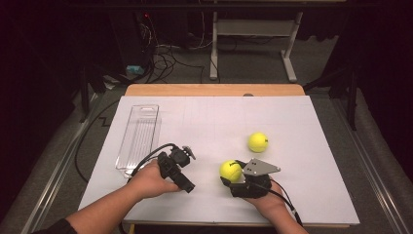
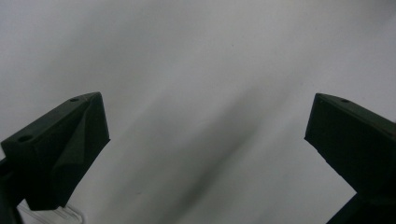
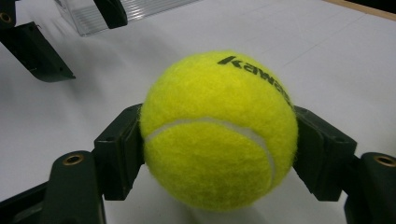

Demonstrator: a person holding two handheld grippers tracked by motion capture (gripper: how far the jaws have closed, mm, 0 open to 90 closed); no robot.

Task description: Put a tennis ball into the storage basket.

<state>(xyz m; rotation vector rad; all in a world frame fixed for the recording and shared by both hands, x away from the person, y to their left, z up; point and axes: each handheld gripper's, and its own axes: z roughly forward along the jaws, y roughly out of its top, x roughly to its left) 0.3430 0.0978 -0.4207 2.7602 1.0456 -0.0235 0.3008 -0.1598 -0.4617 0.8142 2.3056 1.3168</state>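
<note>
Right claw (image 3: pixel 219 154) clamped on a tennis ball (image 3: pixel 218 130) near the bench's front edge; left claw (image 2: pixel 205 154) apart, empty. Second ball (image 1: pixel 257 142) and clear tray (image 1: pixel 138 139) untouched.

White sheet (image 1: pixel 204 122) covers wooden table (image 1: pixel 214 89); wood edge shows at far side. Clear tray (image 1: pixel 138 138) lies lengthwise at sheet's left, ribbed floor, nothing in it. Second ball (image 1: pixel 257 142) rests on sheet right of centre, well apart from tray. Beyond table: grey floor, cables (image 1: pixel 165 58), white desk frame (image 1: pixel 253 34).
</note>
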